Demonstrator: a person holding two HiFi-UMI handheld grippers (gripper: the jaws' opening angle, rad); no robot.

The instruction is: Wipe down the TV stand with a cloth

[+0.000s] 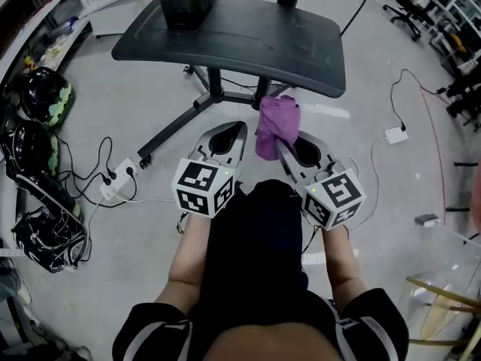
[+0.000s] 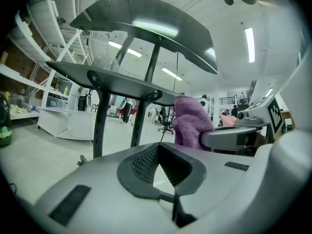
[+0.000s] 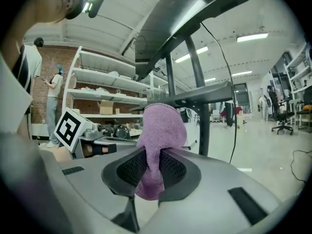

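Note:
The TV stand's dark grey shelf lies ahead of both grippers, on a post with wheeled legs. In the head view, a purple cloth hangs just below the shelf's near edge, pinched in my right gripper. In the right gripper view the cloth bulges above the jaws, which are shut on it. My left gripper sits beside it to the left, shut with nothing in it. From the left gripper view, the cloth shows at the right, under the shelf.
A dark box stands on the shelf's far left. A power strip with cables and dark bags lie on the floor at left. A white adapter with cord lies at right. An office chair stands far right.

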